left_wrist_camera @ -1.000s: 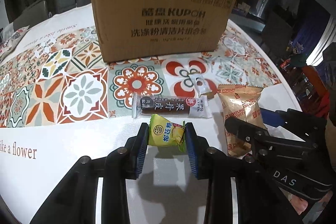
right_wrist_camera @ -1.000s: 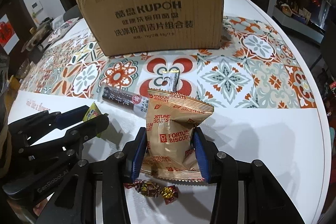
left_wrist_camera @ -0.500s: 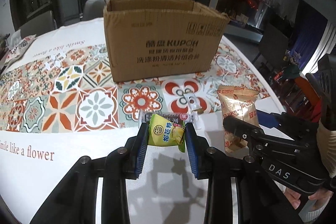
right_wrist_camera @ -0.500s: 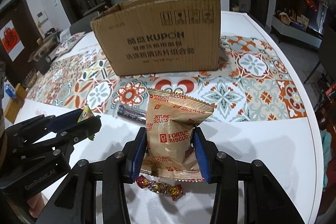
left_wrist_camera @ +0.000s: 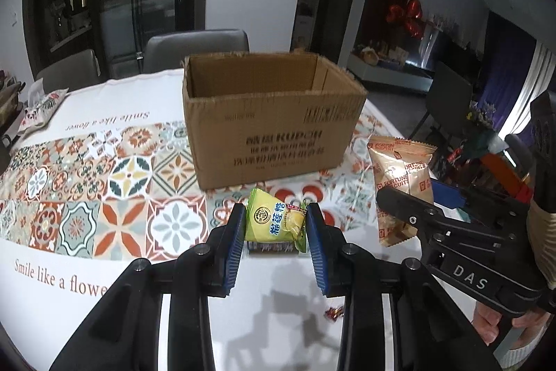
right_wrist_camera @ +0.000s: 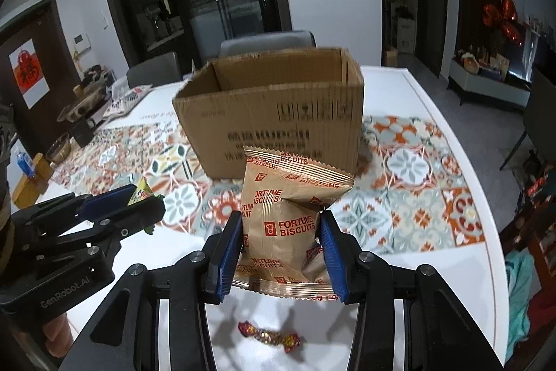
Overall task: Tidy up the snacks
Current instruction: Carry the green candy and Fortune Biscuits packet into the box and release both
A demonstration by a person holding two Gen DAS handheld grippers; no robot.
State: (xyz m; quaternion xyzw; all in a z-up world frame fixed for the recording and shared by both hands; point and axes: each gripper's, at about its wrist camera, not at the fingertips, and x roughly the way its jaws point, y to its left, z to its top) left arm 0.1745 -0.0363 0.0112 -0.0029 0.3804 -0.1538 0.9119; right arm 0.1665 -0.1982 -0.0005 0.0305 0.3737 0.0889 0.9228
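My left gripper is shut on a small yellow-green candy packet, held in the air short of an open cardboard box. My right gripper is shut on a gold Fortune Biscuits bag, also lifted off the table, in front of the same cardboard box. From the left wrist the biscuit bag and the right gripper show at the right. From the right wrist the left gripper with its packet shows at the left. The box's visible inner walls are bare.
A dark wrapped bar lies on the table under the left gripper. A red-and-gold wrapped candy lies on the white tablecloth below the right gripper. Grey chairs stand behind the table. The table's curved edge runs along the right.
Both grippers have risen with their snacks. The box top, hidden a second ago, now shows its open inside. The bar and the candy stayed on the table.
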